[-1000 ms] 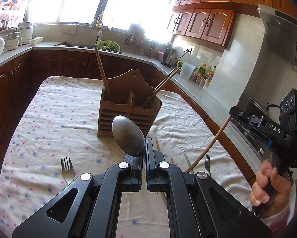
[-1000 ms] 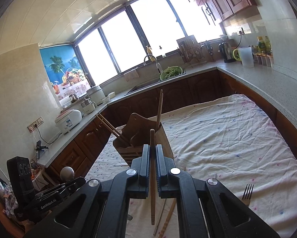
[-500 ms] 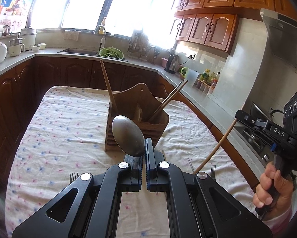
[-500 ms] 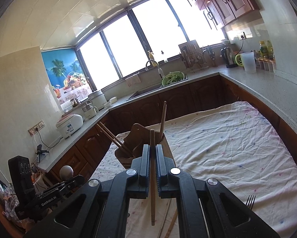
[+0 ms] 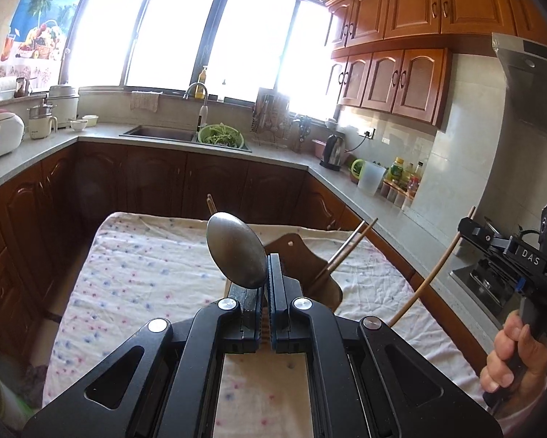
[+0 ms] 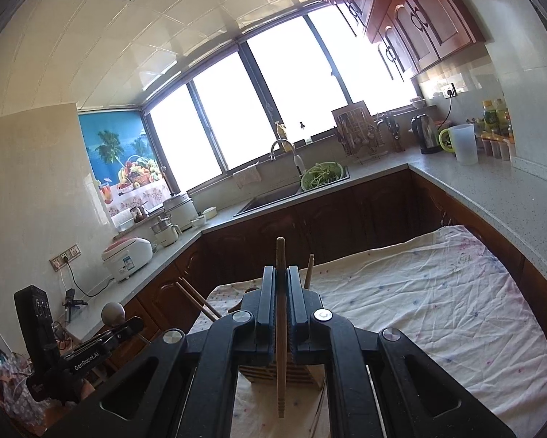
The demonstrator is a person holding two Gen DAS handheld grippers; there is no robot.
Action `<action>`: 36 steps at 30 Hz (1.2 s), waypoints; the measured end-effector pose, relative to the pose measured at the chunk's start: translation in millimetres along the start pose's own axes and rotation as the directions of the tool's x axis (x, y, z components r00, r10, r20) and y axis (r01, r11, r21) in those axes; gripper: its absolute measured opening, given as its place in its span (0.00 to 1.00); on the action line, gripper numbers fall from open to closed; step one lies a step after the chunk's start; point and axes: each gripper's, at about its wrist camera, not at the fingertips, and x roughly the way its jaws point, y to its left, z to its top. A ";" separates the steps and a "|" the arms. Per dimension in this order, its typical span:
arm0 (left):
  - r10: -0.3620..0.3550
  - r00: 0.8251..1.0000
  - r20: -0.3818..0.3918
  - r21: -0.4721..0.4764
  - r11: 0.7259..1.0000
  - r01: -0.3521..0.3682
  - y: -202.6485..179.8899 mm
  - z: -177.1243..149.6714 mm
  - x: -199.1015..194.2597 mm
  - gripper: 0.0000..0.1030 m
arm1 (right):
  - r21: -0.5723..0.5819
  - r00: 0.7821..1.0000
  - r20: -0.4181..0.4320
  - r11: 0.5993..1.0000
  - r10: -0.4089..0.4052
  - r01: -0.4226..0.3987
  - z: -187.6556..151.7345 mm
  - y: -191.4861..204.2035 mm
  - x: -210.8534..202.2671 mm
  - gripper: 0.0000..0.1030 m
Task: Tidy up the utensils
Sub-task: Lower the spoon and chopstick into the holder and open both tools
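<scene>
While left gripper [image 5: 265, 284] clamps spoon [image 5: 235, 250], right gripper [image 6: 281, 284] pinches chopstick [image 6: 280, 332].

I am in a home kitchen: wooden wall cabinets [image 5: 401, 80] fill the upper right of my left view, a sink [image 5: 160, 133] with a tap sits mid-frame under bright windows [image 5: 171, 33], a rice cooker [image 6: 127, 257] at left.

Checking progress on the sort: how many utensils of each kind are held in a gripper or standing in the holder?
Metal spoon: 1
Wooden chopsticks: 4 (1 held, 3 standing in the wooden holder)
Total: 5
</scene>
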 end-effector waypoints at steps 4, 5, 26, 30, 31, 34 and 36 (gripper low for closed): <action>0.024 0.999 0.028 -0.010 1.000 -0.024 3.8 15.6 13.9 0.01 | -0.018 0.999 0.032 1.000 0.001 -0.001 14.0 5.5 11.6 0.05; 0.029 0.999 0.033 -0.012 1.000 -0.029 4.1 18.8 18.0 0.02 | -0.027 0.999 0.044 1.000 0.001 0.000 17.0 7.2 14.3 0.05; 0.104 0.993 -0.052 0.018 0.995 -0.103 6.6 -13.7 107.1 0.02 | -0.055 0.998 0.035 0.997 -0.048 0.050 -15.0 -2.5 93.5 0.05; 0.096 0.992 -0.082 0.024 0.995 -0.094 4.4 -24.6 117.6 0.02 | -0.034 0.999 -0.004 0.998 -0.052 0.052 -26.5 -10.4 102.6 0.05; 0.094 0.992 -0.090 0.024 0.995 -0.092 4.1 -27.1 119.8 0.02 | -0.031 0.999 -0.014 0.998 -0.053 0.052 -29.1 -11.4 104.8 0.05; 0.089 0.989 -0.116 0.030 0.996 -0.086 3.8 -34.4 127.3 0.02 | -0.025 0.998 -0.040 0.998 -0.050 0.049 -34.8 -13.5 110.3 0.05; 0.083 0.988 -0.132 0.029 0.996 -0.080 4.9 -38.0 130.7 0.02 | -0.024 0.998 -0.044 0.998 -0.054 0.053 -35.4 -14.9 111.1 0.06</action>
